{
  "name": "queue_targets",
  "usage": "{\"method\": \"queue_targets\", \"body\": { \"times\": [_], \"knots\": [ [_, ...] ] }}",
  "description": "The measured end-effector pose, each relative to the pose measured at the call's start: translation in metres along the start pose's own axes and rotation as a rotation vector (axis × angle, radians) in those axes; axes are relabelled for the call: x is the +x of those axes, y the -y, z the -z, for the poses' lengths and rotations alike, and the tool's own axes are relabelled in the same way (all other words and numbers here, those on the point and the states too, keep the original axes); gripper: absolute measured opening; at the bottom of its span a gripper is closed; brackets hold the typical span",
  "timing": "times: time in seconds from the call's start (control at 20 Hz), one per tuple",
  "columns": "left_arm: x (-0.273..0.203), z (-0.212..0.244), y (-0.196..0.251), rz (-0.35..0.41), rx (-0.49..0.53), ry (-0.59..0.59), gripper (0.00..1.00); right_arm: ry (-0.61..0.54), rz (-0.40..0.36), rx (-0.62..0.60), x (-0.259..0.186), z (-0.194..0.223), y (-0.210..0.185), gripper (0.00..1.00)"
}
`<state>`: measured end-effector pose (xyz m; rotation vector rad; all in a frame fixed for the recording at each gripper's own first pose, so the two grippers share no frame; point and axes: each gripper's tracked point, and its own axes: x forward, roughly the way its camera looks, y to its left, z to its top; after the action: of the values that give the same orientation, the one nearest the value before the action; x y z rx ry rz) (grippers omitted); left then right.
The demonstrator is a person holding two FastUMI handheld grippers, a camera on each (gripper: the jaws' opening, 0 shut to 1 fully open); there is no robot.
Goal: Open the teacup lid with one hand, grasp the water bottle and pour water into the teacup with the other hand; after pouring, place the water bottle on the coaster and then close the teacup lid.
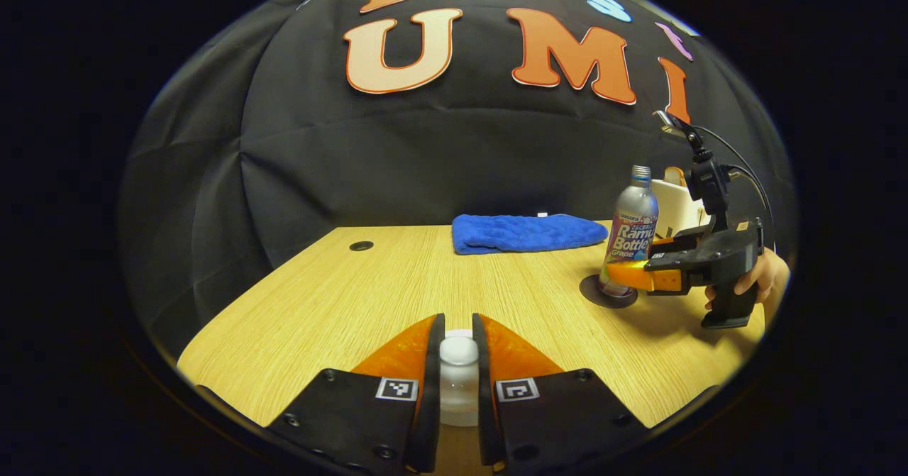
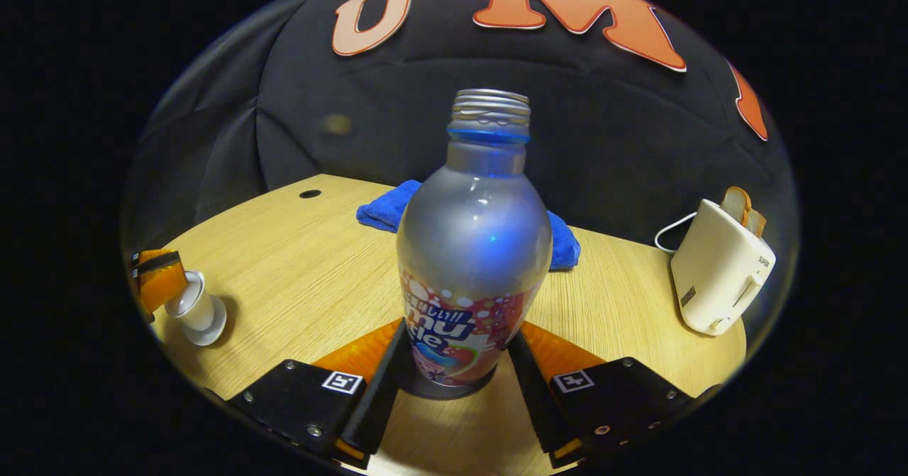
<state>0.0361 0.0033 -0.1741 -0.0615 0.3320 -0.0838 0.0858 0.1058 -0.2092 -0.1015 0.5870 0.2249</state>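
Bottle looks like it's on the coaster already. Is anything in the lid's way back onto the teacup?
Nothing visible. The left gripper holds the lid by its knob, tilted right at the teacup rim. The water bottle, blue towel and toaster stand well aside.

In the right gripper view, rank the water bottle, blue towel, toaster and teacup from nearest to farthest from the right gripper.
1. Water bottle: between the right gripper's fingers, standing on the dark coaster.
2. Blue towel: directly behind the bottle.
3. Toaster, far right, and teacup, far left at the left gripper: too close to call.
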Motion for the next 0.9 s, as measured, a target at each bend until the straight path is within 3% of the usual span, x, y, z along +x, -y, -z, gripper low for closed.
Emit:
{"method": "queue_targets", "body": {
  "times": [0.3, 0.5, 0.65, 0.7, 0.8, 0.9],
  "knots": [
    [-0.002, 0.002, -0.001, -0.008, 0.008, -0.002, 0.24, -0.027, 0.029, -0.092, 0.002, 0.011, 0.004, 0.85],
    [-0.004, 0.0, 0.001, -0.01, 0.002, 0.006, 0.34, -0.026, 0.023, -0.098, -0.004, 0.011, 0.001, 0.89],
    [-0.006, -0.003, 0.001, -0.016, 0.005, 0.014, 0.36, -0.018, 0.042, -0.092, -0.012, 0.01, 0.005, 0.96],
    [-0.007, -0.007, 0.003, -0.016, 0.003, 0.026, 0.39, -0.016, 0.05, -0.088, -0.017, 0.01, 0.007, 0.99],
    [-0.014, -0.018, 0.001, -0.02, -0.005, 0.06, 0.59, -0.001, 0.061, -0.08, -0.03, 0.008, 0.011, 1.0],
    [-0.02, -0.029, 0.0, -0.032, -0.001, 0.088, 0.67, 0.025, 0.069, -0.069, -0.044, 0.004, 0.013, 1.0]
  ]
}}
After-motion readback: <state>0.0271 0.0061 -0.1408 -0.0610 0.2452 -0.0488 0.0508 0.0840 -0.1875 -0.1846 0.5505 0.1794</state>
